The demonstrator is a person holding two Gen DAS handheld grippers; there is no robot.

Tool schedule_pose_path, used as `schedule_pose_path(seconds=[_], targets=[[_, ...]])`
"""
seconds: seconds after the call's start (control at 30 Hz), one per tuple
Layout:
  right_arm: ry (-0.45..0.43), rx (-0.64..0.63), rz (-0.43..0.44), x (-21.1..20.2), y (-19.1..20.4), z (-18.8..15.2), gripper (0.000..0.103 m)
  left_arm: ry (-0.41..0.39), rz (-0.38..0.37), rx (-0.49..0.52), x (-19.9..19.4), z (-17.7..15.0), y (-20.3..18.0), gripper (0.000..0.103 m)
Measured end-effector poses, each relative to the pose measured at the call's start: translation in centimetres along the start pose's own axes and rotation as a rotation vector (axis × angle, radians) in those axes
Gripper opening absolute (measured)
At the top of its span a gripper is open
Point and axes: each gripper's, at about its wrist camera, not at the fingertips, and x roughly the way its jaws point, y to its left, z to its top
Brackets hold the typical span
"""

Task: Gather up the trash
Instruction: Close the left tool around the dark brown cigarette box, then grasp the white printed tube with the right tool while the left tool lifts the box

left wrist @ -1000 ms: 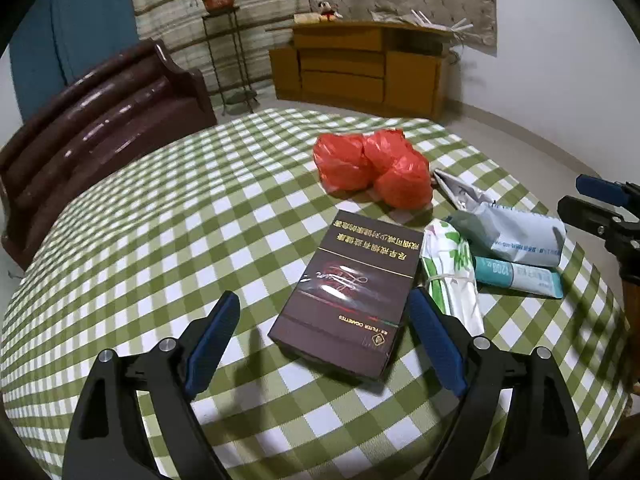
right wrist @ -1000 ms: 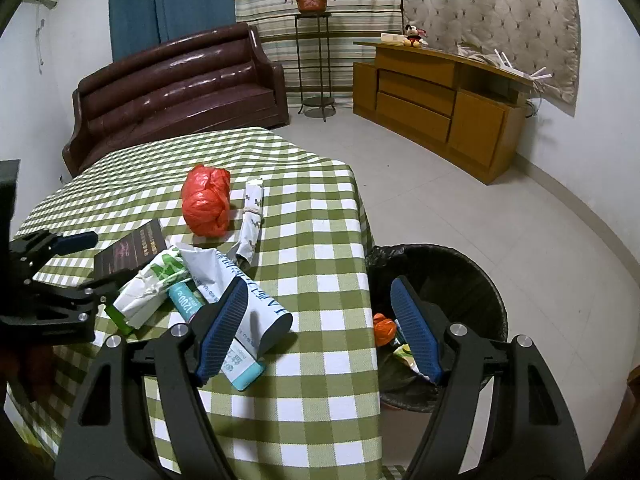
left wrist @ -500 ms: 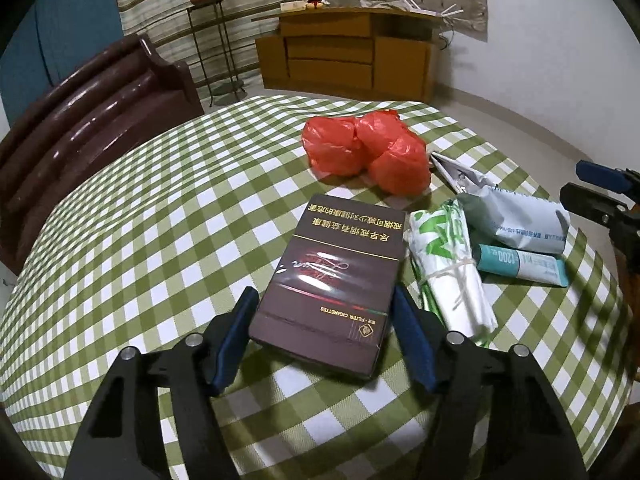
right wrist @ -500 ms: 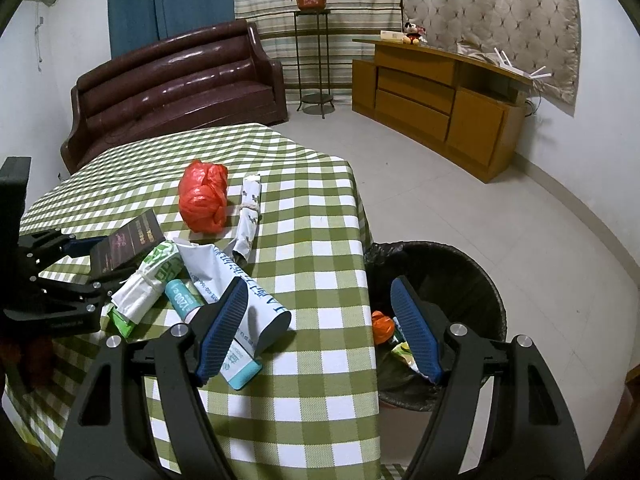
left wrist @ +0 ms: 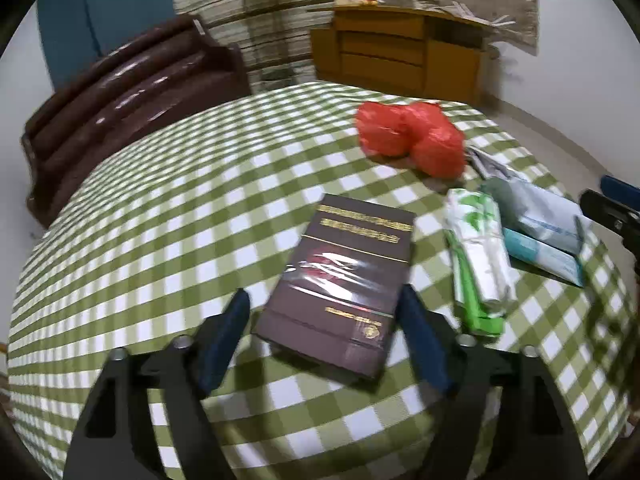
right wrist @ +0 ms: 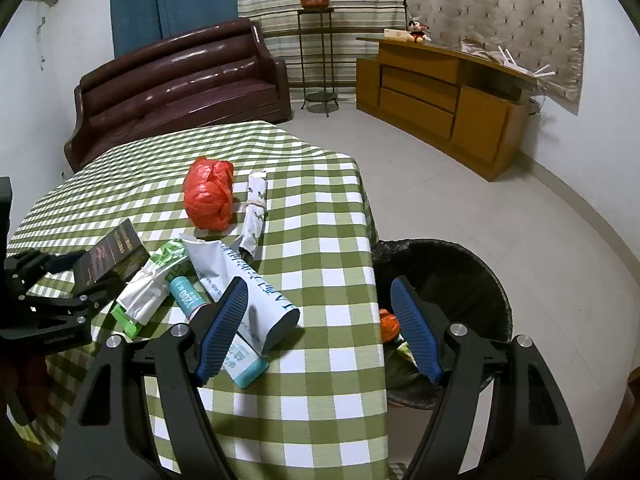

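Only the right wrist view takes in the bin (right wrist: pixel 472 280), a round black-lined basket on the pale tiled floor just off the corner of the counter (right wrist: pixel 320 380), with an orange scrap and other rubbish low inside it. The left wrist view does not reach it; what that view gives is the top of the box (left wrist: pixel 344 284) close up: a flat maroon carton with gold print, wrapped in glossy film that catches the light.

The left tool (left wrist: pixel 324 320) angles down over the counter's green-and-white checked cloth. Its blue pads straddle the near end of the box; the right pad sits at the box's edge, while a sliver of cloth shows between the left pad and the box. The jaws have just been opening again after a brief squeeze, and the picture is blurred, so a firm pinch cannot be confirmed. From the right wrist view the box looks tilted, its far end raised off the cloth.

The right tool (right wrist: pixel 320 316) hangs spread wide with nothing between its ribbed blue pads, one over the counter's edge, the other over the bin.

Beside the box lie a rolled white-and-green wrapper (left wrist: pixel 480 260), a grey-white soft pouch (right wrist: pixel 244 280) and a teal tube (right wrist: pixel 192 296) under it. Further back sit a crumpled red plastic bag (right wrist: pixel 208 196) and a paper roll (right wrist: pixel 256 208) tied with string.
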Motion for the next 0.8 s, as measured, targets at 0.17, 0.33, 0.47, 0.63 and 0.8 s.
schedule_pose_path(seconds=[0.17,0.33,0.47,0.63,0.8], targets=[[0.007,-0.009,0.003,0.2,0.2,0.1,0.072,0.004,-0.001,-0.007,0.3,0.4,0.0,0.080],[0.024,-0.032,0.012,0.9,0.6,0.3,0.072,0.003,-0.019,-0.025,0.5,1.1,0.3,0.081],[0.037,-0.052,0.028,1.5,1.3,0.7,0.072,0.018,-0.029,-0.036,1.2,1.6,0.4,0.081],[0.052,-0.083,0.036,2.0,1.9,0.8,0.072,0.021,-0.046,-0.049,1.3,1.5,0.6,0.068],[0.073,-0.102,0.044,2.4,2.4,0.8,0.072,0.016,-0.008,-0.095,0.9,1.0,1.0,0.058]])
